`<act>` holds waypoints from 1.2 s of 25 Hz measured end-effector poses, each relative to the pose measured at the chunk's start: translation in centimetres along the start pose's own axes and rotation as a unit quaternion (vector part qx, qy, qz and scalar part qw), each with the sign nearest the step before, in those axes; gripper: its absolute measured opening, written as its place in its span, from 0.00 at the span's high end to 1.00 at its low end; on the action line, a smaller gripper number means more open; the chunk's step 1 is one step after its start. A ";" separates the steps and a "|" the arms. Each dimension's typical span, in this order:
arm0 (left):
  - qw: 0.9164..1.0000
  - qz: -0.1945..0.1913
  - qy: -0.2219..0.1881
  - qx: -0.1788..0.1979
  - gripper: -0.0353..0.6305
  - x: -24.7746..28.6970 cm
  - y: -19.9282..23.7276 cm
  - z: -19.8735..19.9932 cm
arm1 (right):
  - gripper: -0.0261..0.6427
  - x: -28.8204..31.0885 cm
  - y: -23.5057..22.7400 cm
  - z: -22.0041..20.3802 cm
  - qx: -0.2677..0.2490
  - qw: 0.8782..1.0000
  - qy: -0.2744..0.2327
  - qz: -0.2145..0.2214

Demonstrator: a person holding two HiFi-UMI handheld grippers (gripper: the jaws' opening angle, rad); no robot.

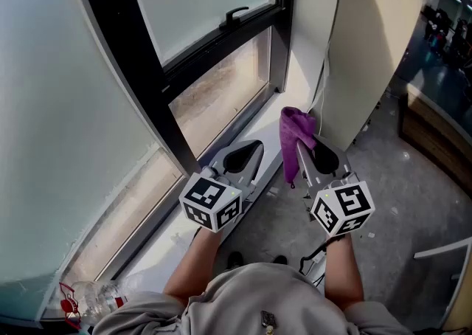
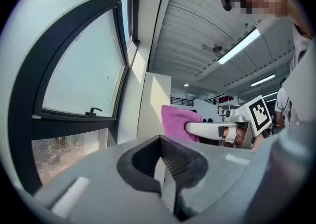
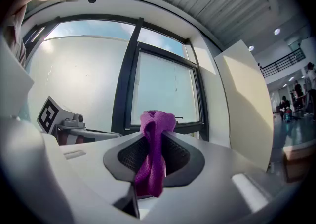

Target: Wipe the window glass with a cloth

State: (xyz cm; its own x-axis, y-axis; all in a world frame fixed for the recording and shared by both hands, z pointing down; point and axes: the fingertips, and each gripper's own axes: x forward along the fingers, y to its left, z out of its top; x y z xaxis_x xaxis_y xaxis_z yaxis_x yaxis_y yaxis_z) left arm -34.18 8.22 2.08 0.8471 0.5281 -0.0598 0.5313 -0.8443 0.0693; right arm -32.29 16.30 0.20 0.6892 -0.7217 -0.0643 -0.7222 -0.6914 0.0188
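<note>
Right gripper view: right gripper (image 3: 156, 136) is clenched on a purple cloth (image 3: 157, 119), which is bunched between the jaws with its tail hanging down. Head view: the cloth is held over the window sill (image 1: 299, 90), not touching the window glass (image 1: 199, 1). Left gripper (image 2: 162, 161) has its jaws together and holds nothing.

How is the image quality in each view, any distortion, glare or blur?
Head view: wide-angle bends the window frame; sun patch on the pillar. Left gripper view: fisheye, dark corners, ceiling light blown out. Right gripper view: cloth sharp, window glass washed pale, dark vignette.
</note>
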 end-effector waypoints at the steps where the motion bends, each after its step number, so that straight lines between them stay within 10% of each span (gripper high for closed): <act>1: 1.000 -0.001 0.000 0.000 0.94 0.1 -0.3 -0.1 | 0.81 -0.2 -0.1 -0.1 0.000 1.000 0.000 0.000; 30: 0.999 0.025 0.041 0.005 0.94 7.6 -5.0 -3.8 | 0.80 -2.6 -10.1 -3.1 0.019 1.000 0.013 0.018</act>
State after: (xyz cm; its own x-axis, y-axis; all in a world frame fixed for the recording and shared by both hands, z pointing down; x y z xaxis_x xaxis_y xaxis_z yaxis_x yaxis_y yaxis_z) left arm -30.37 16.81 5.06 0.8710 0.4907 0.0251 0.4886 -0.8704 0.0608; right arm -26.60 25.06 3.26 0.6634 -0.7473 -0.0373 -0.7482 -0.6633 -0.0180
